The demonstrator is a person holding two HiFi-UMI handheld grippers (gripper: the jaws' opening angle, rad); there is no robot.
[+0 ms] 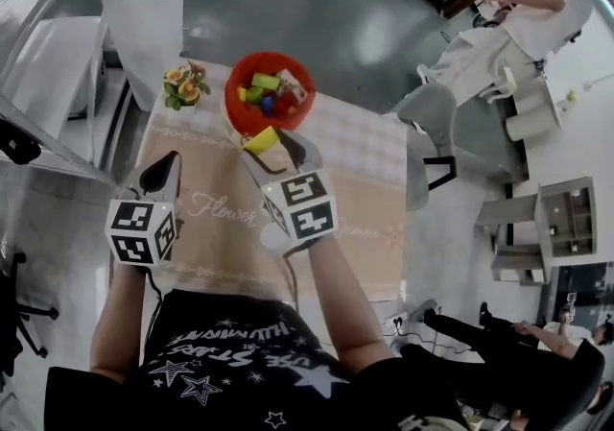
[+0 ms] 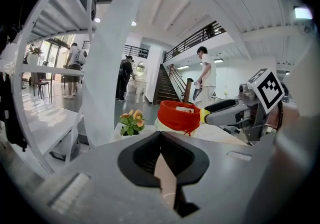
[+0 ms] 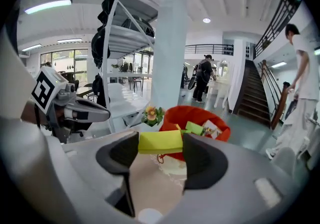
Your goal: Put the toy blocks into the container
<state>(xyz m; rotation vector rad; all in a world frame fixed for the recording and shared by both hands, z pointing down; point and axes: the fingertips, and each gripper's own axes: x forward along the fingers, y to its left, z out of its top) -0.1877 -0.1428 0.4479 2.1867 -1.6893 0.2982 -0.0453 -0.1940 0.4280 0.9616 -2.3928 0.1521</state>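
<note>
My right gripper (image 1: 266,143) (image 3: 160,142) is shut on a yellow block (image 1: 261,139) (image 3: 160,141), which spans the gap between its jaws. It holds the block above the table, just short of the red container (image 1: 271,90) (image 3: 196,120) (image 2: 178,116). Several coloured blocks lie inside the container, among them a green block (image 1: 265,82) (image 3: 194,127). My left gripper (image 1: 163,170) (image 2: 160,138) hovers over the table's left side with its jaws shut and nothing between them.
A small pot of flowers (image 1: 184,85) (image 2: 131,121) (image 3: 152,114) stands left of the container at the table's far end. The beige tablecloth (image 1: 221,218) has lace bands. A grey chair (image 1: 430,122) stands at the table's right. People are beyond and to the right.
</note>
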